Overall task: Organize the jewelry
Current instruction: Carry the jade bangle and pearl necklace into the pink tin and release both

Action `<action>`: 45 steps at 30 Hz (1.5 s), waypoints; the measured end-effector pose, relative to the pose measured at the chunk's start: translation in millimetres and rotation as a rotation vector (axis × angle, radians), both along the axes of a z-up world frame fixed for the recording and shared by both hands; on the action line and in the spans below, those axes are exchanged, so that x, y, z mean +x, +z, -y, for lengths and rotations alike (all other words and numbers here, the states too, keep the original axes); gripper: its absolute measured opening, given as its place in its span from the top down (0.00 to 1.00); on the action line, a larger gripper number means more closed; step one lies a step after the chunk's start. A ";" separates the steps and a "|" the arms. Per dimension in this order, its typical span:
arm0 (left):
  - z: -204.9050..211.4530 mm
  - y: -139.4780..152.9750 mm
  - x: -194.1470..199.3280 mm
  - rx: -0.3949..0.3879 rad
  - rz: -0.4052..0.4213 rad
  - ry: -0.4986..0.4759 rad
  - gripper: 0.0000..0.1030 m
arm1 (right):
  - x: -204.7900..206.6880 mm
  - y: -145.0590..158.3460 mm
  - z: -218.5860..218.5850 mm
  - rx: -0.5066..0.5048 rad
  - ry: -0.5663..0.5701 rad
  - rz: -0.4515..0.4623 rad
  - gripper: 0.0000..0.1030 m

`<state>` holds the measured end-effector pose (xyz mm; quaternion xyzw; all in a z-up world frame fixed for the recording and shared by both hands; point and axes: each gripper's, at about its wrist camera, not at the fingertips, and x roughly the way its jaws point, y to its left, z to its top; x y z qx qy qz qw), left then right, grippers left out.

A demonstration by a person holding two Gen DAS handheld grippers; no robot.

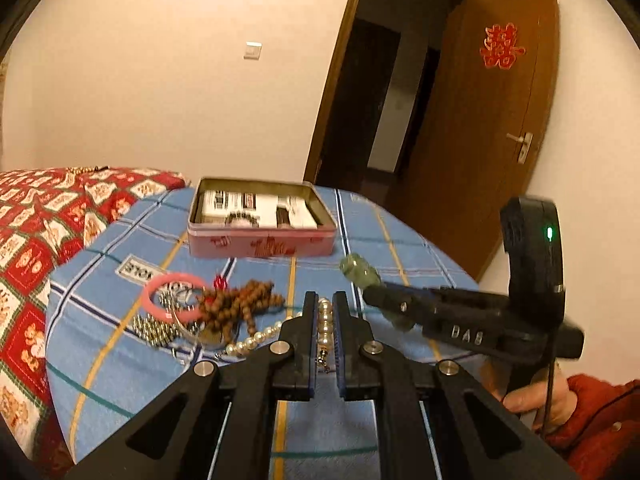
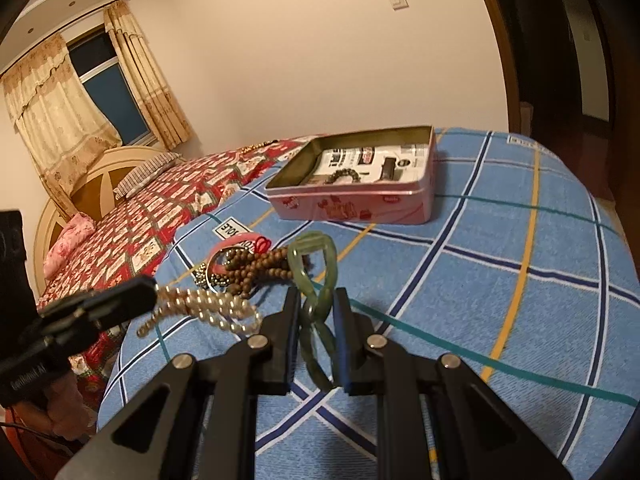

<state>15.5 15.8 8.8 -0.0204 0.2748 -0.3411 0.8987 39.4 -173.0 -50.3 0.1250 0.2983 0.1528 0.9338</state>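
A blue checked sheet [image 2: 500, 248] is seen spread across the lower half of both views. To its left a red patterned quilt [image 1: 36, 240] is laid, touching the sheet's edge. Upper right in the left view, a brown door [image 1: 480, 120] is found open, a red paper cutting [image 1: 501, 46] stuck on it. A wall switch [image 2: 398, 0] is spotted high up. Upper left in the right view, curtains [image 2: 60, 92] are hung by a window [image 2: 110, 88], a headboard [image 2: 96, 184] and pillow [image 2: 146, 172] below.

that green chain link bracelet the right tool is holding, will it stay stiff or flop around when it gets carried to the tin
The green chain bracelet will probably flop: its big links hang loosely from one another. The links look like smooth, glossy resin, so it may slip between the right tool pads. It seems light.
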 end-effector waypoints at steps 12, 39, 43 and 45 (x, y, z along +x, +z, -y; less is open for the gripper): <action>5.1 39.8 36.3 -0.078 0.121 0.055 0.94 | 9.9 27.8 9.4 0.038 -0.002 0.098 0.81; 54.9 -12.8 202.2 -0.021 0.085 0.186 0.94 | 175.7 16.2 20.3 -0.053 -0.158 0.046 0.81; 62.1 -24.7 210.1 0.062 0.019 0.199 0.93 | 182.3 11.3 16.2 -0.075 -0.135 0.030 0.77; 59.6 -24.6 208.0 0.057 0.015 0.198 0.85 | 185.8 8.8 15.4 -0.084 -0.134 0.019 0.68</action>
